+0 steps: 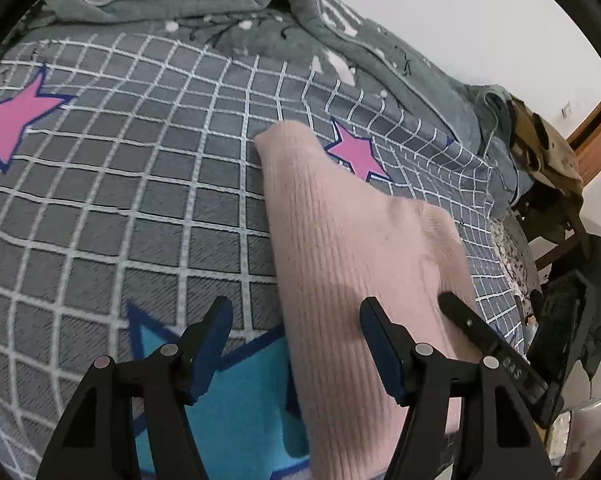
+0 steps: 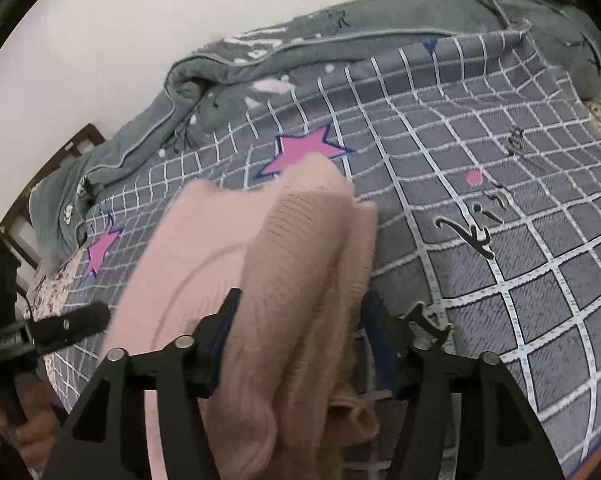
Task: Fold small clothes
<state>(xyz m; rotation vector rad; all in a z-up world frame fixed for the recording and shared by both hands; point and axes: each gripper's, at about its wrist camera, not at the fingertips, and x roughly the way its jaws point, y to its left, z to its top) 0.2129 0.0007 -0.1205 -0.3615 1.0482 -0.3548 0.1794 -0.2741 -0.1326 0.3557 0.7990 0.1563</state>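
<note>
**Pink knit on the checked bed**

While the grey checked bedsheet (image 1: 140, 184) fills both views, the pink knit garment (image 1: 352, 248) runs down the lower centre-right. Left gripper (image 1: 296, 344) hangs wide open, right finger over the knit, gripping nothing. Right gripper (image 2: 300, 340) straddles a raised fold, jaws apart; whether it pinches, can't tell.

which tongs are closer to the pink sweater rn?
Right. The right tongs straddle a raised fold of the pink sweater; the left tongs hover open at its edge, gripping nothing.
</note>
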